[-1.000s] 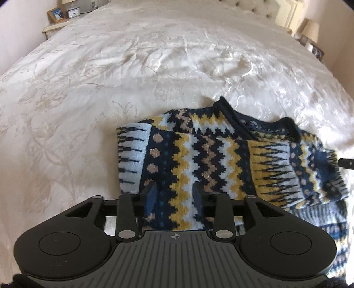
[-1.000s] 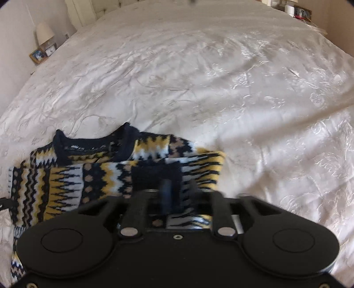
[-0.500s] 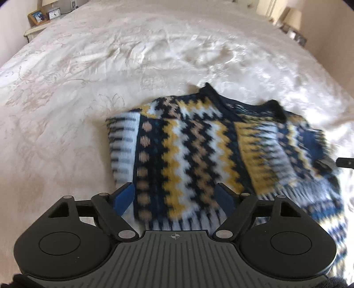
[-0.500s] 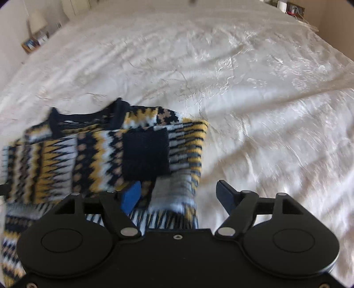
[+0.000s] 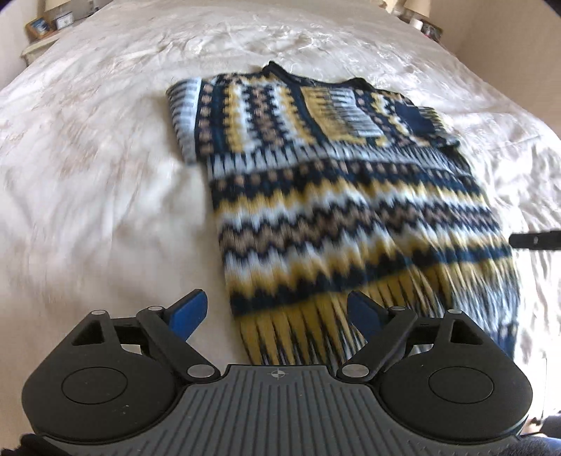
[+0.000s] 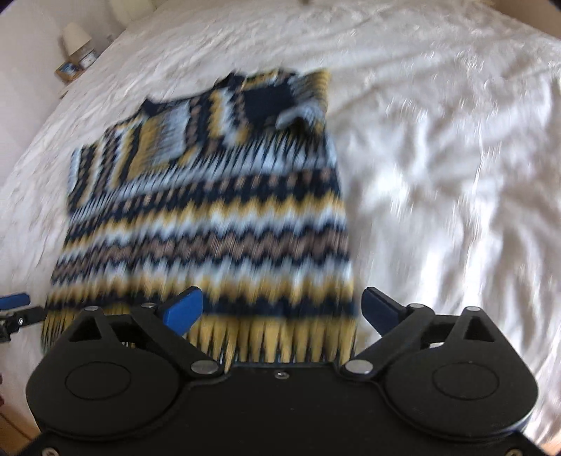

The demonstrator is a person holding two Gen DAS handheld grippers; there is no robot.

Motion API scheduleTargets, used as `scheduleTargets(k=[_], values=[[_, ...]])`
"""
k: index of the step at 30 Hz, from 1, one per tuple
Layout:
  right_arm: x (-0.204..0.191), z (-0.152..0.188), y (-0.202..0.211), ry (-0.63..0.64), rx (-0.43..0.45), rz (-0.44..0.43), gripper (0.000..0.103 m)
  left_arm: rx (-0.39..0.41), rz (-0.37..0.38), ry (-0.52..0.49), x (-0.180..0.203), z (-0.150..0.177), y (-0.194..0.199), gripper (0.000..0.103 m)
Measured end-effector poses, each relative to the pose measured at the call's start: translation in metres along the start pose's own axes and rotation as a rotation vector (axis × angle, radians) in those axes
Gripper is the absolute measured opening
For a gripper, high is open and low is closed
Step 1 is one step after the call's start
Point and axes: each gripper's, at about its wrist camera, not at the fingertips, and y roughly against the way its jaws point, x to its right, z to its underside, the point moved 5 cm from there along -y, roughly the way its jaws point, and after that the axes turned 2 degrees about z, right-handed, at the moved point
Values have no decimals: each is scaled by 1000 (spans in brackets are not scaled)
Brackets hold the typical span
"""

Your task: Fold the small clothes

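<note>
A knitted sweater [image 5: 350, 210] in navy, yellow, white and tan zigzags lies flat on the white bedspread [image 5: 105, 175]. Both sleeves are folded across its chest, and the fringed hem is nearest me. My left gripper [image 5: 277, 312] hovers at the hem's left corner with its jaws wide and still opening. The pads grip nothing. My right gripper [image 6: 282, 308] hovers at the right corner of the sweater [image 6: 210, 228], also wide and still opening, with the hem below the gap and not pinched. Each gripper's tip peeks into the other view's edge, the right gripper [image 5: 533, 240] and the left gripper [image 6: 14, 308].
The bedspread [image 6: 455, 175] stretches wrinkled all around the sweater. A bedside table with picture frames [image 5: 42, 24] stands at the far left corner. A lamp [image 6: 73, 37] stands on a bedside table past the bed's edge. Both views are motion-blurred.
Both grippers were nearly shut at the folded sleeves. They have opened wide, let go and drawn back toward the hem, so the whole sweater shows now.
</note>
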Motion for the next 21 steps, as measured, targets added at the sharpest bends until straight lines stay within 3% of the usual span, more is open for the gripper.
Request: scheduleTargets(k=[11, 21], values=[[-4, 96, 7, 169, -102, -166, 99, -44, -67, 82, 36, 92, 7, 87], [2, 131, 9, 206, -116, -234, 99, 7, -62, 119, 51, 110, -2, 87]])
